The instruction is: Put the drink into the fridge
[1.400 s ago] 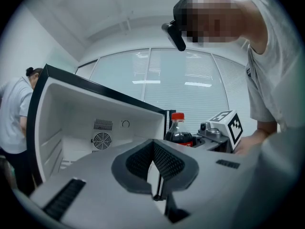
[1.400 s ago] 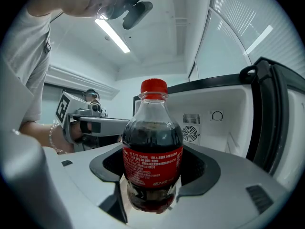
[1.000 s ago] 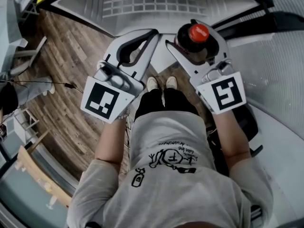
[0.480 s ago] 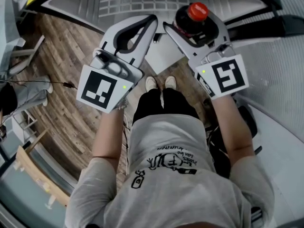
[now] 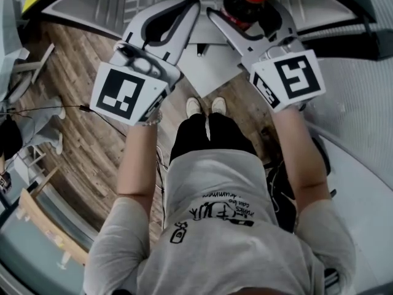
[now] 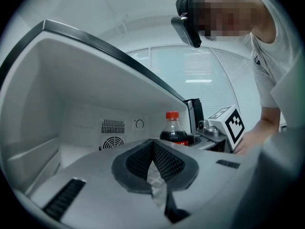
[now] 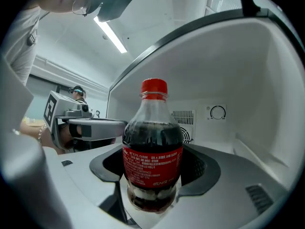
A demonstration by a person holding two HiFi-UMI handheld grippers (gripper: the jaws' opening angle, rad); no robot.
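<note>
The floor [image 5: 92, 158] is made of brown wooden planks. Two light shoes [image 5: 206, 106] stand on it side by side, and a thin black cable [image 5: 61, 108] lies across it at the left. Inside the fridge [image 7: 267, 80], a white bottom [image 7: 228, 140] shows below the back wall.

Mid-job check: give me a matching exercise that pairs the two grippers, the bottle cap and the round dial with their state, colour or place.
Things:
1. left gripper
2. right gripper
3. bottle cap
4. round dial

States:
A. red
B. shut on the cola bottle
C. on the back wall of the fridge
D. jaws together, nothing held

Pairs: 1-D, 2-B, 3-A, 4-C
</note>
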